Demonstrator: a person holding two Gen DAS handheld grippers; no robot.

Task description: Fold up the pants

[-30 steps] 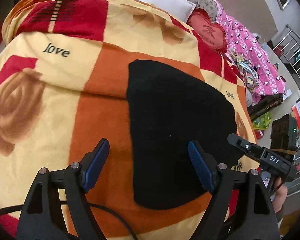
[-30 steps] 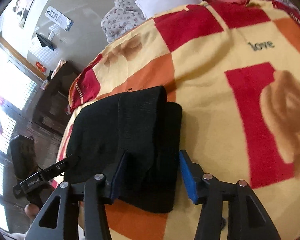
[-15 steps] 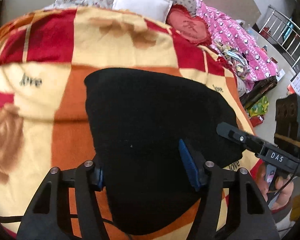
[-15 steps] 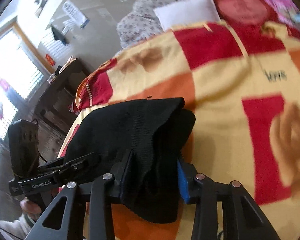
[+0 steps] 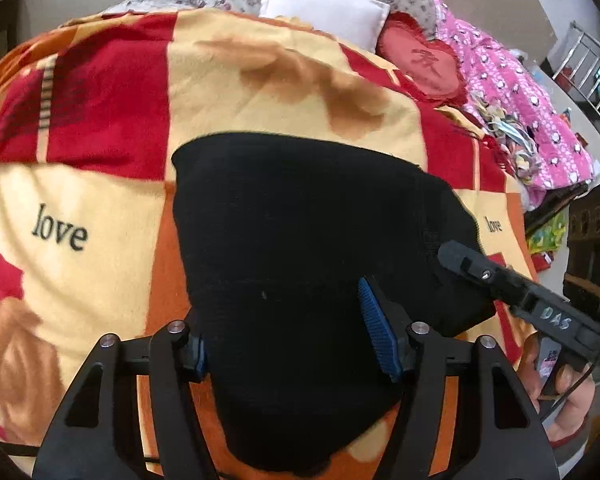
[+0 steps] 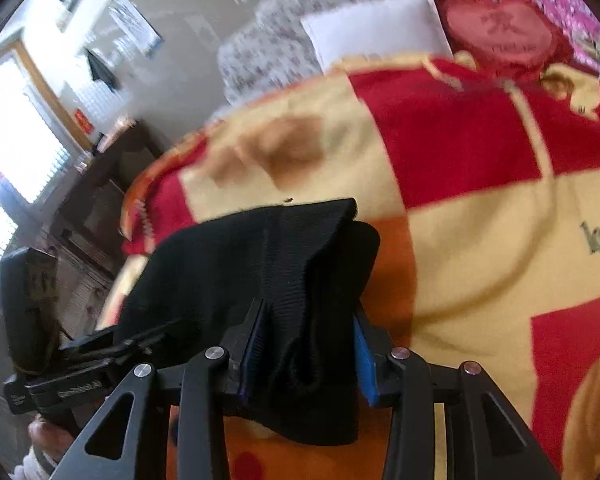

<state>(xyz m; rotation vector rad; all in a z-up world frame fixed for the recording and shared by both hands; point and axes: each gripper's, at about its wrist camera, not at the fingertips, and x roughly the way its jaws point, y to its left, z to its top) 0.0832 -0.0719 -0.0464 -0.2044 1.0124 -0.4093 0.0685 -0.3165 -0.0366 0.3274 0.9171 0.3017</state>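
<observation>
The black pants lie folded into a thick bundle on a red, yellow and orange blanket. My left gripper is closed around the near end of the bundle, blue pads pressing both sides. My right gripper is shut on the other end of the pants, with ribbed fabric bunched between its pads and lifted a little. The right gripper's body shows at the right of the left wrist view; the left gripper's body shows at the lower left of the right wrist view.
A white pillow, a red heart cushion and a pink quilt lie at the head of the bed. A dark wooden cabinet stands beside the bed under a bright window. A metal rack stands far right.
Both grippers moved in over the pants and closed on the two ends of the bundle. The bundle has bunched up and risen slightly off the blanket.
</observation>
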